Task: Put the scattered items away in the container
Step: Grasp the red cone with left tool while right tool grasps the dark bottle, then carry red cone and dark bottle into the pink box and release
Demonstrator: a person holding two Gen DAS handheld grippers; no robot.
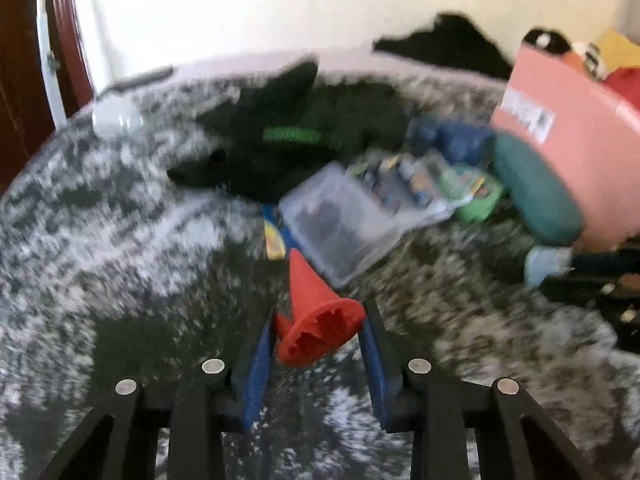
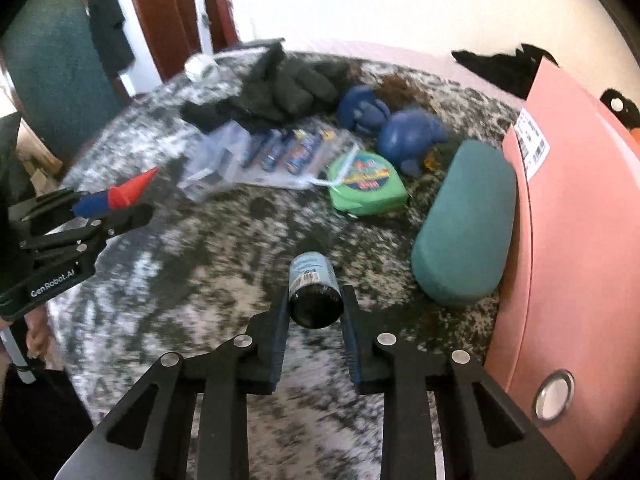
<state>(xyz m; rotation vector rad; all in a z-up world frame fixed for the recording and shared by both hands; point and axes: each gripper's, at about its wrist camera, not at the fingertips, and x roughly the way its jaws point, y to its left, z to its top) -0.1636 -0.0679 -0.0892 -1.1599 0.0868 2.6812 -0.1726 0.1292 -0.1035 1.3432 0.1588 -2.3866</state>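
My left gripper point(image 1: 318, 322) is shut on a red cone point(image 1: 312, 312), its blue pads point(image 1: 258, 356) pressing the wide base while the tip points away. From the right wrist view the same gripper point(image 2: 116, 202) holds the cone point(image 2: 138, 186) above the speckled rug point(image 2: 208, 260). My right gripper point(image 2: 316, 300) is shut on a small dark bottle point(image 2: 314, 292) with a pale blue label, lying lengthwise between the fingers. The pink container point(image 2: 568, 248) stands just to the right of it, and its labelled wall point(image 1: 568, 148) also shows in the left wrist view.
On the rug lie a teal case point(image 2: 464, 224), a green tape measure point(image 2: 366, 188), a pack of batteries point(image 2: 288, 152), a clear plastic box point(image 1: 336, 224), a blue plush toy point(image 2: 408, 132) and black gloves point(image 2: 280, 92). A dark red door frame point(image 2: 168, 12) stands behind.
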